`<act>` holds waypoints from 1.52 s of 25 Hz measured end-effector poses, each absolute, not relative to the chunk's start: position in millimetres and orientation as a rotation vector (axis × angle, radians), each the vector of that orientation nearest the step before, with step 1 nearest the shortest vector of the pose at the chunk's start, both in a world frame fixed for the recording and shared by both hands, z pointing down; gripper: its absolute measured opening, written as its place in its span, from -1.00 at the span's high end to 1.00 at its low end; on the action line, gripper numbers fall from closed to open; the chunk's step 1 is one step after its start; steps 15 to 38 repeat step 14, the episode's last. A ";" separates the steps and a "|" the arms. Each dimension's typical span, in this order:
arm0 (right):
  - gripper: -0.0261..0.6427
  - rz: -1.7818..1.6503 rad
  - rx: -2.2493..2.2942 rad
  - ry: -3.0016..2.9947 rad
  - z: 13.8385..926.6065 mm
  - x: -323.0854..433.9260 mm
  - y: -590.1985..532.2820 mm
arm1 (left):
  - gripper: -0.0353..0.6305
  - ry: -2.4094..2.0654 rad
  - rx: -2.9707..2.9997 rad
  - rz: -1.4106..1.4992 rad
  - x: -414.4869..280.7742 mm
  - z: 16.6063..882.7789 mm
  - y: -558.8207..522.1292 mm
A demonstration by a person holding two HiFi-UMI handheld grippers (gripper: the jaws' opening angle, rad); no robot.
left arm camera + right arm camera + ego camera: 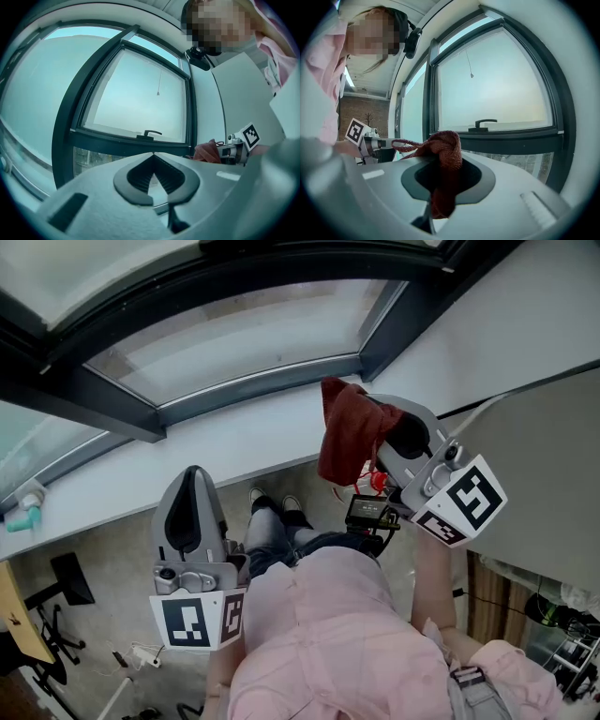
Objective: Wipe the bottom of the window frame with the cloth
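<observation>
Your right gripper (392,432) is clamped on the cloth (345,432). In the right gripper view its jaws are closed on the middle of the cloth (443,161). A bunched, knot-like fold stands up past the fingertips, and a tail hangs down through the opening behind them. A thin loop of the cloth strays off to the left of the bunch.

Your left gripper (153,161) holds nothing. Its fingers (136,176) meet at the tips, and only a thin wedge of light shows behind them.

In the head view the cloth hangs over the white sill (234,442). It is just short of the dark bottom rail of the window frame (253,390). You cannot tell from any view whether the cloth touches the sill. It is clear of the rail.

Print is limited to the black-and-white square markers (469,498) on the cubes of both grippers. A small black screen unit (366,513) sits under your right gripper, and its characters are too small to read.

The cloth is dark red with a coarse weave. In the head view its long axis runs from the rail side back toward you, with the free end nearest your body. In the right gripper view it runs upright, with the bunch on top and the tail below. The window handle (486,123) shows above the rail, directly beyond the bunch.
</observation>
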State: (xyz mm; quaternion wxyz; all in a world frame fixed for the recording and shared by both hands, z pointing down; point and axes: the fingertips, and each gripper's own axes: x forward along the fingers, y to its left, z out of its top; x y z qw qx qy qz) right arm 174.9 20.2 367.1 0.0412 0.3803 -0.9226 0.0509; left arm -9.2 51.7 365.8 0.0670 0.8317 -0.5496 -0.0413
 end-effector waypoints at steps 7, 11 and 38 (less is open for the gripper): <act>0.75 0.150 1.194 -2.810 360.3 170.4 26.6 | 0.91 -1.627 2.542 -0.139 -13.6 353.2 50.0; 0.75 0.159 1.200 -2.800 361.7 166.5 22.9 | 0.91 -1.612 2.560 -0.139 -15.7 348.8 44.4; 0.75 0.155 1.200 -2.795 365.0 168.2 16.9 | 0.91 -1.612 2.562 -0.136 -14.0 351.0 37.6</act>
